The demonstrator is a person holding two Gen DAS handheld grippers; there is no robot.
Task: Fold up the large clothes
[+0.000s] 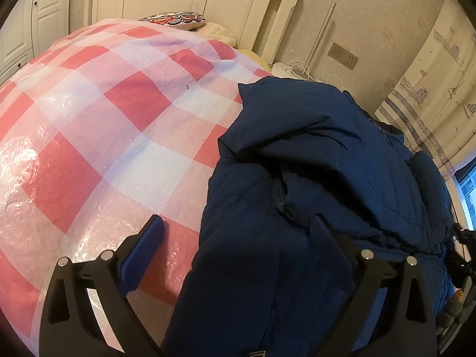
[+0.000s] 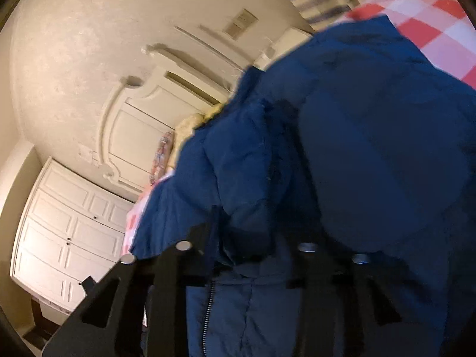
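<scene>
A: State of the left tool (image 1: 238,238)?

B: Released. Its blue-padded fingers (image 1: 142,255) stand wide apart in the lower part of the frame. One pad sits over the checked bed cover (image 1: 119,125); the other lies on the navy padded jacket (image 1: 312,178) without pinching it.

A: And the right tool (image 2: 255,238)?

B: Its black fingers are sunk in the same jacket (image 2: 357,148) at lower centre. The frame is blurred, and the pads are hidden by cloth. Whether it is clenched on a fold, I cannot tell.

A: Where does the garment lie?

B: Heaped on the bed, filling the right half of the left view, partly doubled over itself. The zip (image 2: 208,306) shows at lower centre of the right view.

A: Handling properties?

B: Judged soft, bulky and springy; the shell looks smooth and likely to slip. Not fragile. Padding should resist a crease and puff back.

A: Recommended grasp?

B: Take a hem or zip edge, where the layers are thin, with a deep bite. Avoid pinching a quilted panel alone.
</scene>
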